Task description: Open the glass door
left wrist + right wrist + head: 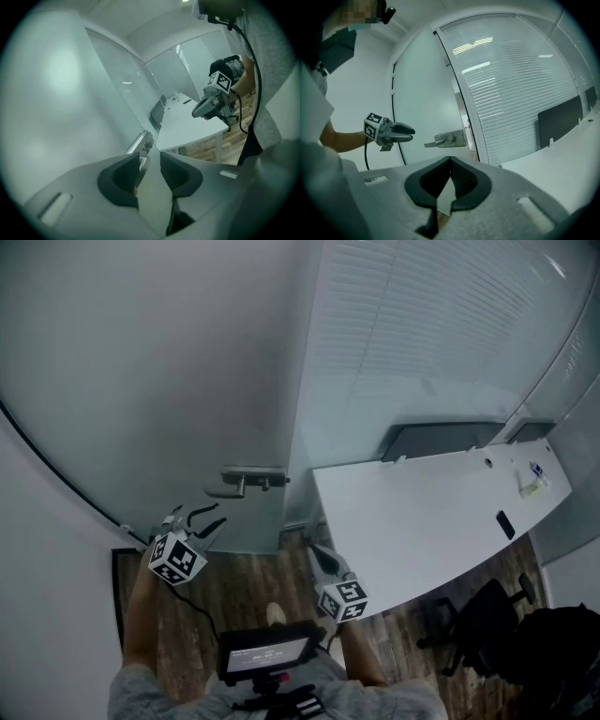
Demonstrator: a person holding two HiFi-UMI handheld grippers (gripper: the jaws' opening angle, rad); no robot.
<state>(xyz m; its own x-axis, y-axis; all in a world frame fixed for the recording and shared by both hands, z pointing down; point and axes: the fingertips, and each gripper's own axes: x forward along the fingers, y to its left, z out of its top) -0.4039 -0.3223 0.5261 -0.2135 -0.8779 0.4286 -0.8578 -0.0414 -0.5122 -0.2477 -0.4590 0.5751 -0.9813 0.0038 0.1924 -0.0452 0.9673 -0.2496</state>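
Two matte-grey grippers facing frosted glass door (178, 381) ahead; left gripper (202, 520) gaping empty near brushed-metal lever handle (246, 481); right gripper (317, 554) pinching closed on nothing beside smooth white desk (422, 521).

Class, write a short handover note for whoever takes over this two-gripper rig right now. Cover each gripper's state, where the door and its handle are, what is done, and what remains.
Left gripper: jaws apart with nothing between them. It is aimed at the door handle but is short of it and not touching.
Right gripper: jaws together and empty, held near the corner of the white desk.
Glass door: looks shut from these views, and the handle is untouched.
Done: only the approach.
Left to do: probably close the left jaws on the lever, press it down and swing the door open.
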